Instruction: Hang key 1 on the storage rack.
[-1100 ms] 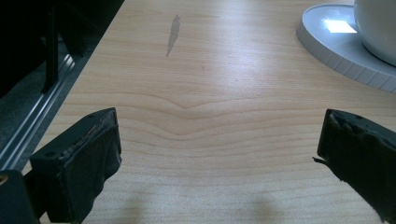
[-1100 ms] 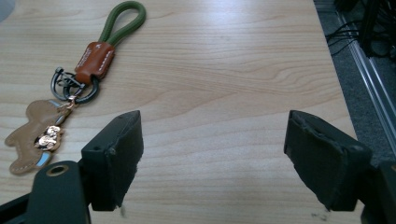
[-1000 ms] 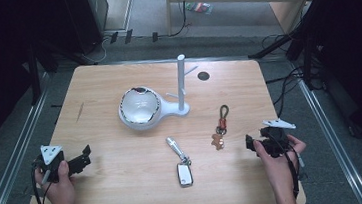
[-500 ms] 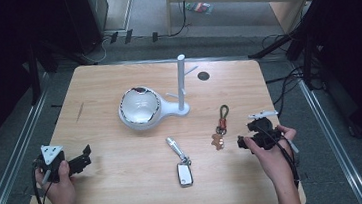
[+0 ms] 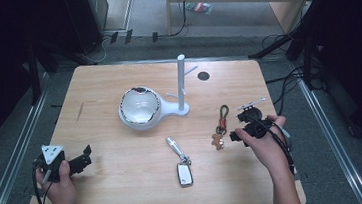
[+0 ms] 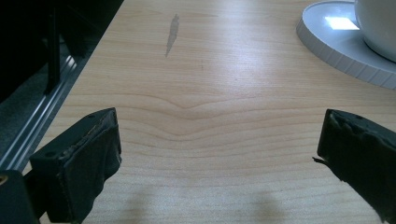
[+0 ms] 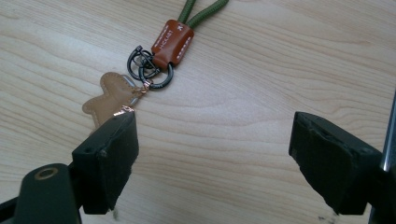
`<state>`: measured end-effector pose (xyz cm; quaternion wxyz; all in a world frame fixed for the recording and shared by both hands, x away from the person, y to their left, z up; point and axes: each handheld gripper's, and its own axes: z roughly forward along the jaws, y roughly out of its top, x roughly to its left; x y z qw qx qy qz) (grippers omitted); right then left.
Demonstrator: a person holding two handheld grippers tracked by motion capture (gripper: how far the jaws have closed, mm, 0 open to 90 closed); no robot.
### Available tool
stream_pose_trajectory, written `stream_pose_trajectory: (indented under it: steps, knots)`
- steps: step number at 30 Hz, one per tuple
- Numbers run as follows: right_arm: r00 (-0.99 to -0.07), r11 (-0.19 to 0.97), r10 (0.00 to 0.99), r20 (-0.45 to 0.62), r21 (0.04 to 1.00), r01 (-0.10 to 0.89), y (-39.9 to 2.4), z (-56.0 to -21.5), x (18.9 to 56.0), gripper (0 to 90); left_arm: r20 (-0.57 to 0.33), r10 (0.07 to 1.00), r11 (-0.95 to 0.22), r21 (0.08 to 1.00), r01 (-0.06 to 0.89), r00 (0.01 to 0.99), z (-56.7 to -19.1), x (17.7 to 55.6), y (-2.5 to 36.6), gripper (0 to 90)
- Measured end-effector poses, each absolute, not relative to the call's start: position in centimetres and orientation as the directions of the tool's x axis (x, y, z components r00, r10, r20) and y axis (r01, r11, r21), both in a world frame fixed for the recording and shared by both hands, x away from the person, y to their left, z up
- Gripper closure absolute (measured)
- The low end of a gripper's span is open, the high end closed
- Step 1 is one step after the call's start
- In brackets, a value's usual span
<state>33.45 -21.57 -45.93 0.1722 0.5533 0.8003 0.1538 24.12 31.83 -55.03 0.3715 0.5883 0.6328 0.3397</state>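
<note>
The right gripper (image 5: 238,131) is at the right side of the bench (image 5: 117,188), tilted toward the left, its jaws standing wide with nothing between them. Just to its left lies the keychain (image 5: 220,127), a green cord loop at the far end, a brown leather tab, dark metal rings and a small tan leather charm at the near end. In the right gripper view the keychain (image 7: 154,60) lies flat on the wood ahead of the jaws, its tan charm just beside the tip of the left-hand jaw in that view; whether they touch cannot be told. The left gripper (image 5: 81,160) is held at the near left corner of the bench, well apart from the keychain, its jaws also wide and empty over bare wood. Around the middle of the bench stands a white bowl-shaped stand (image 5: 139,108) with an upright white post (image 5: 182,79) on its right. Near of it, between the two grippers, lies a car key (image 5: 183,168) with a silver piece attached. A small dark round spot (image 5: 203,75) sits on the bench right of the post. In the left gripper view the white stand's rim (image 6: 341,46) shows at the far right
</note>
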Motion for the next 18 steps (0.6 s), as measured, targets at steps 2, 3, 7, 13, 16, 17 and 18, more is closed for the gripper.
stream_pose_trajectory:
  steps: [2,3,7,13,16,17,18]
  knots:
    - [-0.339,0.352,0.935,-0.108,0.417,0.838,-21.4,-45.8,33.8,16.2,-0.070,0.997,0.076,0.867,0.492,-0.032,-55.0,24.1,31.8,0.0]
    - [-0.347,0.357,0.932,-0.103,0.408,0.840,-21.3,-45.8,33.9,16.2,-0.070,0.997,0.076,0.867,0.492,-0.032,-55.0,24.1,31.8,0.0]
    - [-0.367,0.367,0.927,-0.075,0.375,0.851,-21.1,-45.9,34.4,16.2,-0.066,0.997,0.072,0.867,0.494,-0.030,-55.0,24.2,31.8,0.0]
    - [-0.385,0.386,0.920,-0.076,0.349,0.854,-20.9,-46.2,34.7,15.2,-0.064,0.998,0.070,0.867,0.494,-0.028,-55.0,24.2,31.7,0.0]
    - [-0.386,0.384,0.920,-0.065,0.340,0.859,-20.7,-46.3,34.7,14.2,-0.060,0.998,0.065,0.867,0.494,-0.025,-55.0,24.1,31.7,0.0]
    - [-0.384,0.382,0.921,-0.063,0.337,0.861,-20.7,-46.3,34.6,14.1,-0.060,0.998,0.065,0.867,0.495,-0.025,-55.0,24.1,31.7,0.0]
    - [-0.389,0.387,0.919,-0.062,0.335,0.859,-20.6,-46.3,34.6,14.2,-0.060,0.998,0.065,0.867,0.494,-0.025,-55.0,24.1,31.7,0.0]
